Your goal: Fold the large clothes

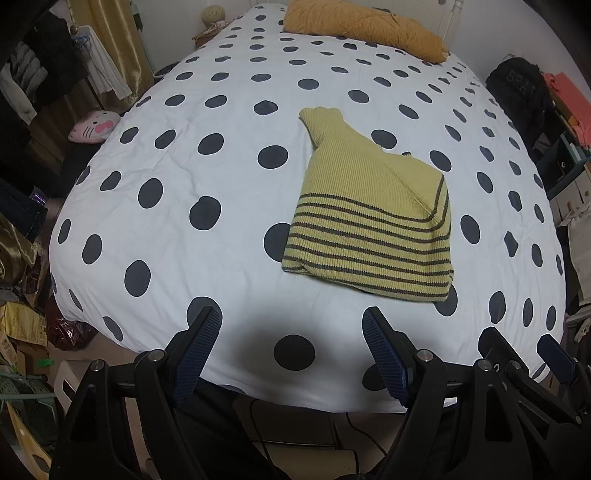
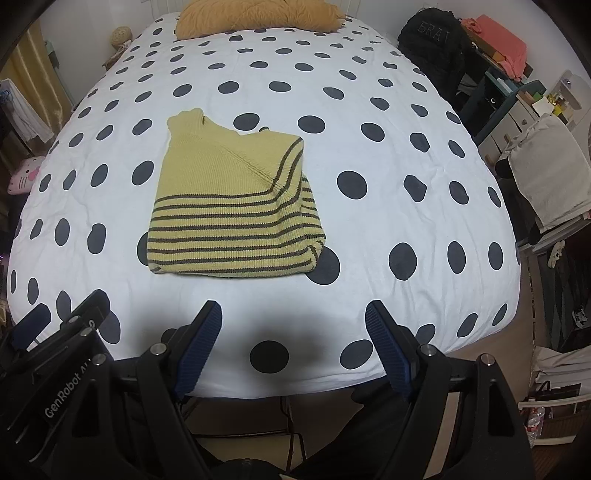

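A yellow knit sweater with dark stripes (image 1: 365,221) lies folded into a compact bundle on the polka-dot bed (image 1: 184,177); it also shows in the right wrist view (image 2: 232,210). One ribbed end sticks out toward the far side. My left gripper (image 1: 293,325) is open and empty, held above the bed's near edge, short of the sweater. My right gripper (image 2: 293,319) is open and empty, also at the near edge. The right gripper shows at the left wrist view's lower right (image 1: 517,347), and the left gripper at the right wrist view's lower left (image 2: 68,314).
An orange pillow (image 1: 365,27) lies at the head of the bed (image 2: 369,221). A pink cat cushion (image 1: 94,125) sits off the left side. A black backpack (image 2: 432,37) and shelves with clutter (image 2: 517,99) stand at the right. Hanging clothes (image 1: 40,70) and floor clutter are at the left.
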Motion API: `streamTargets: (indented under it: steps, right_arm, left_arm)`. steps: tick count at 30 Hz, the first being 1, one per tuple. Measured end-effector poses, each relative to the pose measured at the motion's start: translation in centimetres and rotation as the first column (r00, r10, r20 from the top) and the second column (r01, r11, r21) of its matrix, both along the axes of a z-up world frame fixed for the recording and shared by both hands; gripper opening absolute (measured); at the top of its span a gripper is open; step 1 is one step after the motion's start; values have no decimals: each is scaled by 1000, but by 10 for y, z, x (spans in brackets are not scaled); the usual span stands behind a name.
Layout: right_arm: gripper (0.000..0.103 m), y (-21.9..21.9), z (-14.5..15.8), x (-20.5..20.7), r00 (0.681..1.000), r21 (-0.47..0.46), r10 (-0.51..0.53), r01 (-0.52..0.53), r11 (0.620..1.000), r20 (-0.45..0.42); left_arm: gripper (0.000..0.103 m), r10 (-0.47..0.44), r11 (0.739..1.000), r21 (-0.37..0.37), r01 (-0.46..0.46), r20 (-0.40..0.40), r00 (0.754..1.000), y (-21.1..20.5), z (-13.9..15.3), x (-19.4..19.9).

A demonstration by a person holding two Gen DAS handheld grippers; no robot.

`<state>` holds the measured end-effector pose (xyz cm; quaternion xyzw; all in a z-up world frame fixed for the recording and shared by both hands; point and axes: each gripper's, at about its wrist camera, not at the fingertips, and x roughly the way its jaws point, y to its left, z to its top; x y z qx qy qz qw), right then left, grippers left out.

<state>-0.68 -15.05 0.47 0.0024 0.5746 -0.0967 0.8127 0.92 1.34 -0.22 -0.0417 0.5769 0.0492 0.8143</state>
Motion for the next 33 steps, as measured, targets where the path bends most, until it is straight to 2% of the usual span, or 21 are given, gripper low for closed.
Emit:
streamTargets:
  steps: [33]
  right_arm:
    - [80, -4, -1, -7, 1000, -6, -6, 6, 1000, -3]
  left_arm:
    - [80, -8, 1000, -14, 8, -20, 1000, -1, -5, -3]
